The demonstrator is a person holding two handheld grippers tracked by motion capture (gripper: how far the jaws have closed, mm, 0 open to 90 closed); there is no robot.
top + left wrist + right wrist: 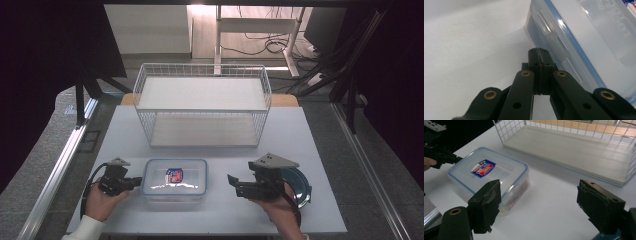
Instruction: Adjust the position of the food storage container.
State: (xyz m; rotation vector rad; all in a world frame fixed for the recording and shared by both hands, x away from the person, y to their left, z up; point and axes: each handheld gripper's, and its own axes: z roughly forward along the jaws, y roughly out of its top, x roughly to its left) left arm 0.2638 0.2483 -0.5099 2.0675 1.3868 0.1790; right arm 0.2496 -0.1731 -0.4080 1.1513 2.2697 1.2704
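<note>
Closest to me are the person's two hands at the near edge of the worktop (300,125), one claw in each. The left claw (136,182) is clenched tight with nothing in it, tips right up against the left end of the clear plastic container (174,179), which has a blue-rimmed lid. The right claw (234,184) is spread wide and holds nothing, a bit off the container's right end. Past the container, further back, sits a white wire basket (202,105). A blue plate (300,186) is behind the right hand.
</note>
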